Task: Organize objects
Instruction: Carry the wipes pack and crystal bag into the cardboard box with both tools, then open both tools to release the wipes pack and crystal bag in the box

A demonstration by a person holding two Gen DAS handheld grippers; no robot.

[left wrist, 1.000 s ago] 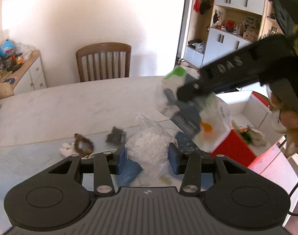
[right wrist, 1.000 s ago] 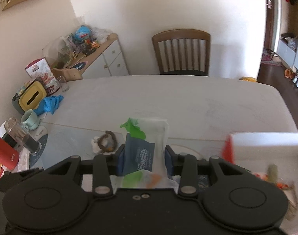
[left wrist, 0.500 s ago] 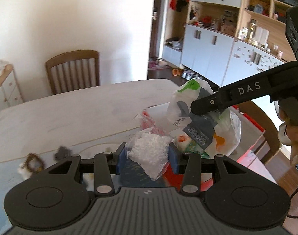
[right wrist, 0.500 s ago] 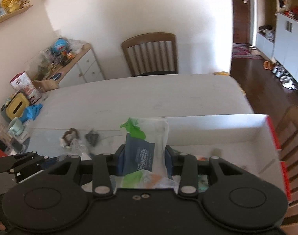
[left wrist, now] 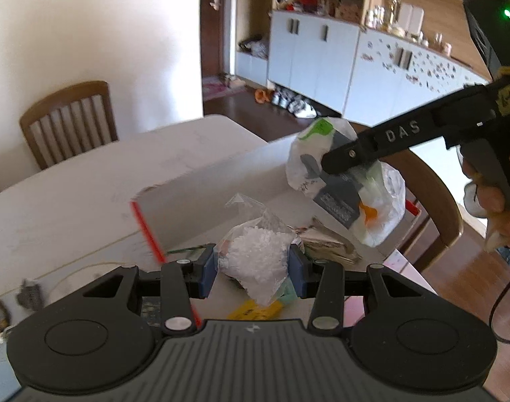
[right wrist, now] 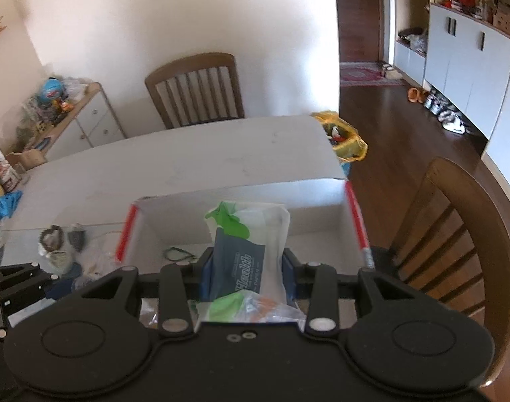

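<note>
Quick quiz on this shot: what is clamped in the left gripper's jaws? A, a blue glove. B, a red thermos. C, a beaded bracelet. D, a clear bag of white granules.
D: the left gripper has its blue pads pressed on either side of a clear bag of white granules, held above the open white box.

Open-topped box [right wrist: 322, 194], clutter [left wrist: 325, 241] on its floor, chair [right wrist: 456, 234] alongside.

White capitals "DAS" stand along the black finger of the right claw [left wrist: 335, 164], at two o'clock in the left wrist view; "Health" and, smaller, "PAPER" run up the dark blue tissue pack [right wrist: 243, 268] at the centre of the right wrist view; other print is too small to read.
</note>
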